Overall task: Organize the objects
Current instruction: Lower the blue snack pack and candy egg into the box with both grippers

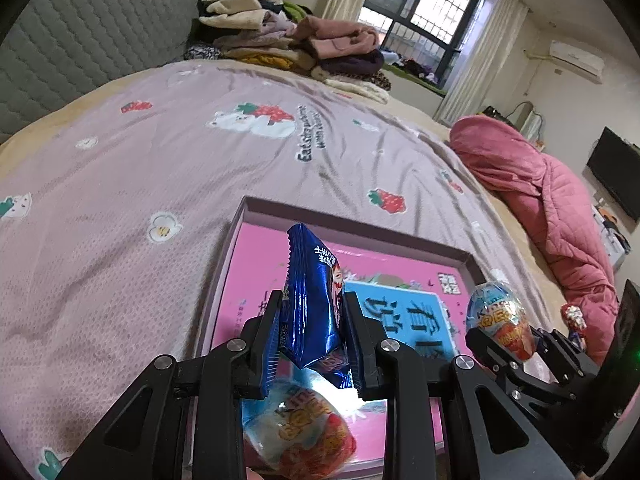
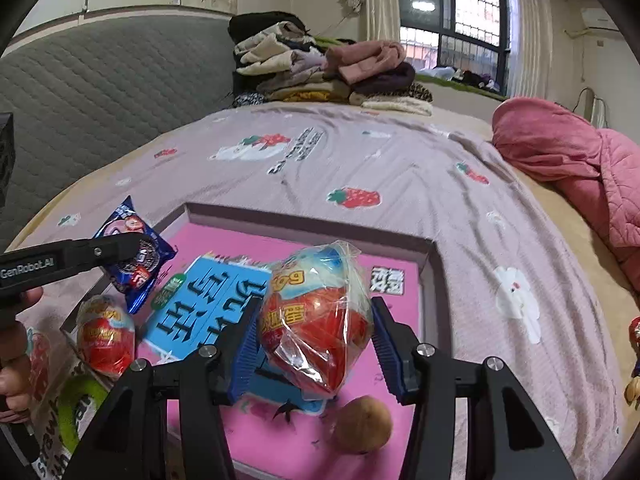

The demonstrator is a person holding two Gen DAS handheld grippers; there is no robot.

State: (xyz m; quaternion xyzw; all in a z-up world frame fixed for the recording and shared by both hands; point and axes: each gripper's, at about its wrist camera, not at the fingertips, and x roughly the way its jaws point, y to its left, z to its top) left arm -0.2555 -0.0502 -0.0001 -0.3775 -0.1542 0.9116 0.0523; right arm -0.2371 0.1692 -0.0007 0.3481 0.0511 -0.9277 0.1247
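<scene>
Snack packet [image 1: 312,300], blue and crinkled, stands on end between the pads of the left gripper [image 1: 312,344], which is clamped on its lower half above the near left part of the pink tray [image 1: 472,264]. Wrapped toy egg [image 2: 316,320], red and white in clear film, is pinched the same way by the right gripper [image 2: 316,344], over the middle of the tray.

Nearest in the left wrist view, a 2nd wrapped egg [image 1: 300,436] lies below the left gripper at the tray's near edge. Nearest in the right wrist view, a small brown round thing [image 2: 362,424] rests on the tray floor under the right gripper; what it is I cannot tell. A blue card with large characters [image 2: 208,304] lies flat in the tray behind both grippers. Just right of the tray, partly hidden, a small red figure [image 1: 574,318] sits on the sheet.

Beyond the tray, the strawberry-print bed sheet [image 1: 160,160] spreads bare to a pile of folded clothes [image 1: 288,40] at the far side, with a pink quilt [image 1: 552,200] bunched on the right.

Only the right wrist view shows a hand [image 2: 14,352] gripping the left tool's handle, and the brown thing. Only the left wrist view shows a dark screen [image 1: 612,172] on the far right wall.
</scene>
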